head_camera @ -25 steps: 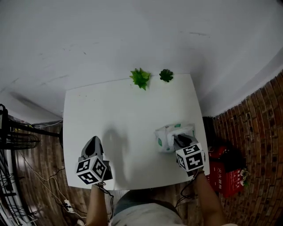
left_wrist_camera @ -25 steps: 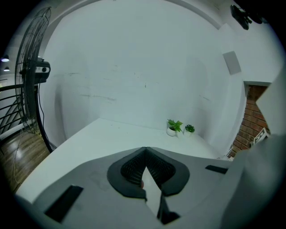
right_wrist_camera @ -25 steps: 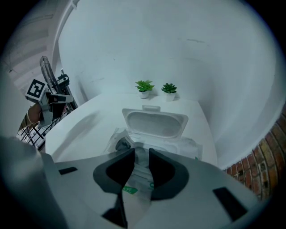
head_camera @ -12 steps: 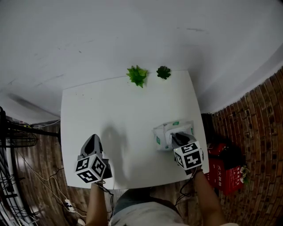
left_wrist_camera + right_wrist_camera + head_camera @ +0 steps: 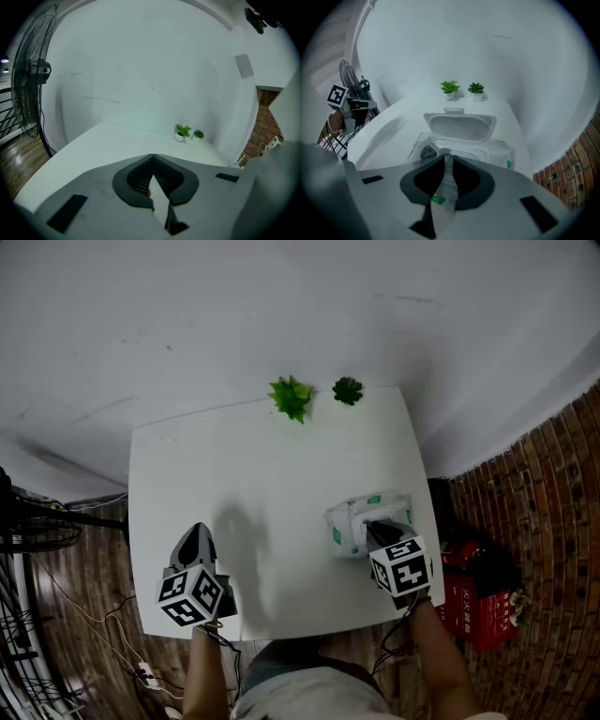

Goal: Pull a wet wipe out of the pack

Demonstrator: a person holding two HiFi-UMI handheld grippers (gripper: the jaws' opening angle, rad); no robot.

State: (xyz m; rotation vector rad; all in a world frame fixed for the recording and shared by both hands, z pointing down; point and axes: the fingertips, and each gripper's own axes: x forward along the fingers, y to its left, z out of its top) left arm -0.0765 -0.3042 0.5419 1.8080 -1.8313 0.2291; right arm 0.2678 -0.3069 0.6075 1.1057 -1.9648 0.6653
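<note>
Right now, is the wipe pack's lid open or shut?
Open: the lid stands flipped up behind the pack, hollow underside facing the right gripper view.

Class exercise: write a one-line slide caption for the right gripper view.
Right gripper pinching a wet wipe at the opening of the pack, lid flipped open, on a white table.

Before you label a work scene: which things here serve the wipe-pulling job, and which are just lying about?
In use: wipe pack, wet wipe, right gripper.
Lying about: light green plant, dark green plant, fan, red box, left gripper.
</note>
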